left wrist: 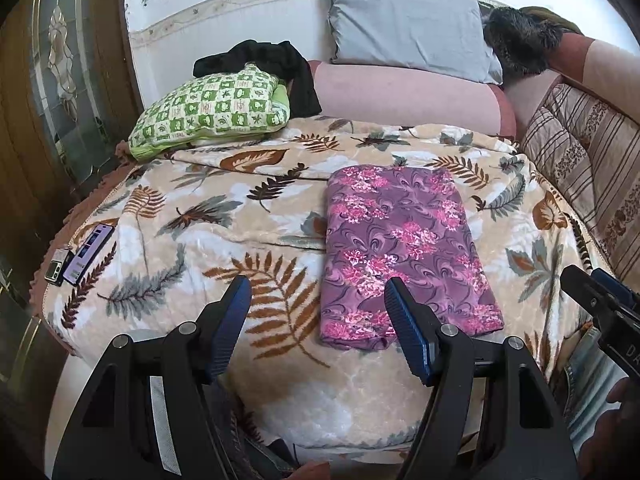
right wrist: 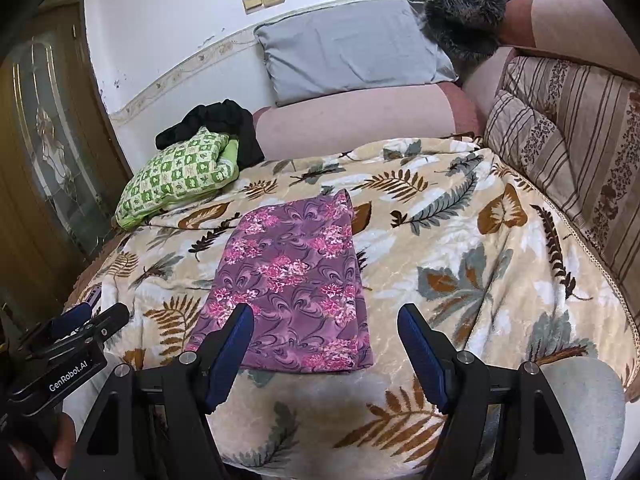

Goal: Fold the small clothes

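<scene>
Two claws are hanging wide apart over the near edge of the bed, and you are gripping nothing with either. Your left claw (left wrist: pixel 318 320) is hovering with its blue fingers (left wrist: pixel 404 320) spread, one finger lying in front of the near left corner of the purple flowered cloth (left wrist: pixel 400 248). Your right claw (right wrist: pixel 326 344) is spread too, just near the cloth's near edge. The cloth is lying folded flat in a neat rectangle on the leaf blanket (left wrist: pixel 240 208). A green checked pillow (left wrist: pixel 212 108) is sitting far left, a grey pillow (left wrist: pixel 408 28) is leaning at the far wall, and two phones (left wrist: pixel 80 256) are lying at the left edge.
</scene>
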